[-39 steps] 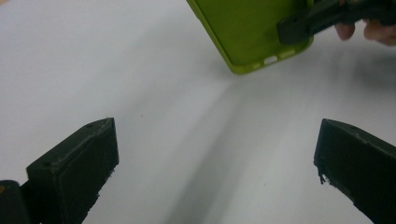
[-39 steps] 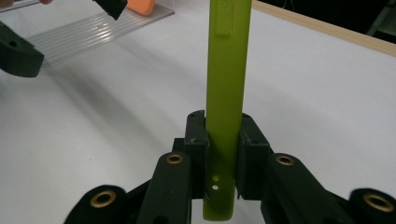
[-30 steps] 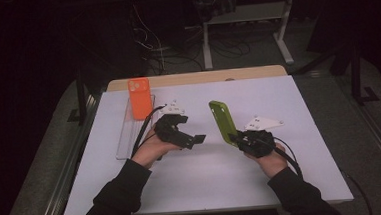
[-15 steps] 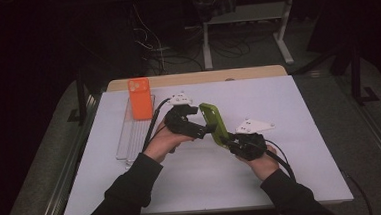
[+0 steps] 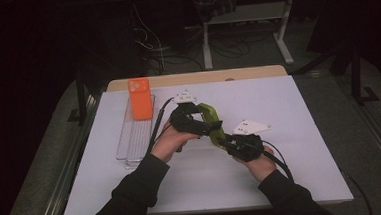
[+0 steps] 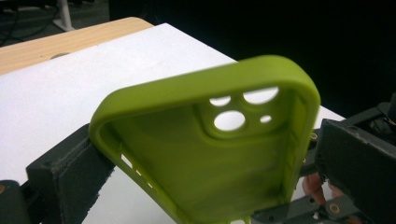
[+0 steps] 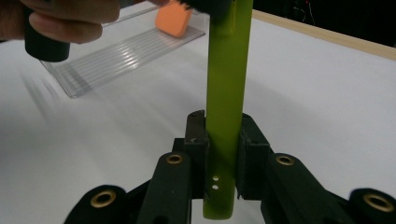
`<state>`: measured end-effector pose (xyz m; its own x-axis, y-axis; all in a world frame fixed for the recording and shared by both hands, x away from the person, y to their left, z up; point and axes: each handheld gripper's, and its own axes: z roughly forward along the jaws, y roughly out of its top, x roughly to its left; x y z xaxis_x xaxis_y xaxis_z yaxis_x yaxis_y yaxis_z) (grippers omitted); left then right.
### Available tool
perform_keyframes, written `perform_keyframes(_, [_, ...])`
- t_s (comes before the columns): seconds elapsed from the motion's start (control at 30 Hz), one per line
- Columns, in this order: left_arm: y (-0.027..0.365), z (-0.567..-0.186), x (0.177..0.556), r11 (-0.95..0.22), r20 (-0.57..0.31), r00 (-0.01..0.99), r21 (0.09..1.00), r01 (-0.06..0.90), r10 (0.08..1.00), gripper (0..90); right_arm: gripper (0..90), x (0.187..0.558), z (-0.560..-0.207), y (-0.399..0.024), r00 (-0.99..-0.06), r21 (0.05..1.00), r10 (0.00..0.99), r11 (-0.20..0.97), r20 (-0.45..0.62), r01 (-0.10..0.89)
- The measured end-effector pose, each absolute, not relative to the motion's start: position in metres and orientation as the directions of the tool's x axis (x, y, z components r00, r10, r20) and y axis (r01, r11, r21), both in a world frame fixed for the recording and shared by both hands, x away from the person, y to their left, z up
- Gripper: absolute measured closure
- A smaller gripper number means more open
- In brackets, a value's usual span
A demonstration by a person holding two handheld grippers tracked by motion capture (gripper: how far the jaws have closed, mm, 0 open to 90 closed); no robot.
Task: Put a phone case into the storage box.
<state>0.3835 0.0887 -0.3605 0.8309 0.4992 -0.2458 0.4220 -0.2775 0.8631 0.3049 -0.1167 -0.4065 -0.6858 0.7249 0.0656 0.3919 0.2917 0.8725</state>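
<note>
Two phone cases: one green phone case [image 5: 210, 120], one orange phone case [image 5: 139, 97]. One clear ribbed tray [image 5: 134, 141] under the orange one. Two tools, left tool [image 5: 206, 129] and right tool [image 5: 224, 139], one per hand. Two grey three-cornered plates, one on each tool. Two cables, one per tool. One table [image 5: 309, 110] with a white top.

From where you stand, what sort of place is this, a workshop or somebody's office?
Probably a lab bench set up for recording handling work. A person holds a left gripper and a right gripper with trailing cables over a white-covered table. Behind it, loose cables lie on a dark floor.
</note>
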Motion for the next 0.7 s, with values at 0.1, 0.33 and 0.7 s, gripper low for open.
perform_keyframes(0.1, [0.0874, -0.3607, 0.3823, -0.274, -0.237, 0.828, 0.867, 0.417, 0.508, 0.0, 75.8, 0.3052, -0.4080, -0.1160, -0.682, 0.871, 0.728, 0.290, 0.068, 0.397])
perform_keyframes(0.33, [0.0881, -0.3604, 0.3813, -0.260, -0.237, 0.818, 0.870, 0.419, 0.524, 7.7, 75.8, 0.3042, -0.4093, -0.1157, -0.680, 0.862, 0.730, 0.297, 0.074, 0.412])
perform_keyframes(0.7, [0.0888, -0.3596, 0.3791, -0.245, -0.247, 0.828, 0.878, 0.411, 0.503, 13.9, 74.9, 0.3052, -0.4133, -0.1124, -0.687, 0.845, 0.724, 0.331, 0.058, 0.420])
